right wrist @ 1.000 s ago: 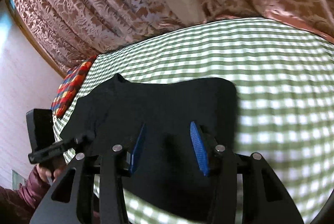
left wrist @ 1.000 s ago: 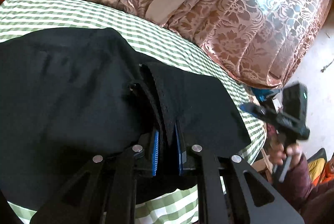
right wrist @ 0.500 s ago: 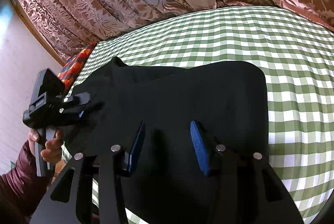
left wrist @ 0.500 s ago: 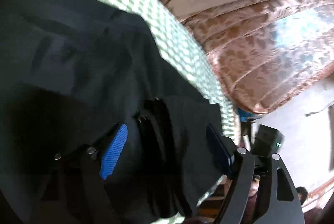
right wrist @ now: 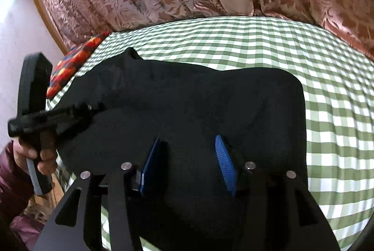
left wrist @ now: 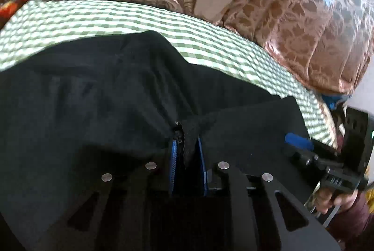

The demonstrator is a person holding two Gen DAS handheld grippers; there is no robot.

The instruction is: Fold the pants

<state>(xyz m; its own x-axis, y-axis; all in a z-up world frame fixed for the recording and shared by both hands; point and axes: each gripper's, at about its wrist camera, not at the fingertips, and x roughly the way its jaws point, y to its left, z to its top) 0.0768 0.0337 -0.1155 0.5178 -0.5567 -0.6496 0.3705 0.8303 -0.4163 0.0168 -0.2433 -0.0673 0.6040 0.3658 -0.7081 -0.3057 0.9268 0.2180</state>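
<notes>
Black pants (left wrist: 93,99) lie spread on a green checked bed sheet (left wrist: 210,40). My left gripper (left wrist: 187,143) has a raised fold of the pants' edge, with a small metal fastener on it, between its blue pads. Its jaws are closing and the pads press on the cloth. In the right wrist view the pants (right wrist: 198,92) form a broad dark shape on the sheet (right wrist: 257,45). My right gripper (right wrist: 187,141) hovers over their near part. Its jaws are opening, blue pads well apart, gripping nothing.
Patterned brown curtains (left wrist: 280,17) hang behind the bed. A red patchwork pillow (right wrist: 74,64) lies at the far left of the bed. A person's hand (right wrist: 44,155) in a maroon sleeve grips the left tool's handle at the bed's edge.
The left jaws held the fold, swung wide open, then came together on it again. The right gripper sank closer to the pants and its pads spread a little.
</notes>
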